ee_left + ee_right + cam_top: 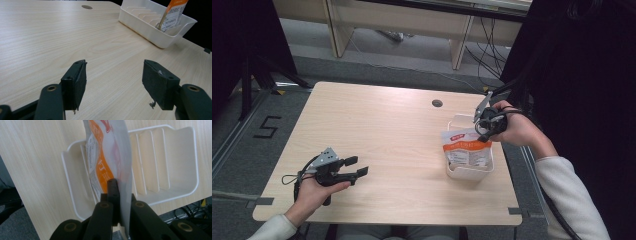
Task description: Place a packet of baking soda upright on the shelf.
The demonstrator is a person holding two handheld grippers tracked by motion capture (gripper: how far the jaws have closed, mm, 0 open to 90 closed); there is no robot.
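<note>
Now my right tool point(480, 120) pinches the white-and-orange printed pouch point(466, 148), lowering it into the white ribbed plastic bin point(456, 172); left tool point(357, 166) spread, idle on the surface point(402, 145). Next: seat it, release.

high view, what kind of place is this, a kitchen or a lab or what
Probably a lab or recording room, not a kitchen: a bare wooden table with a cable hole, loose cables on the grey floor behind, and a "5" taped on the floor.
</note>
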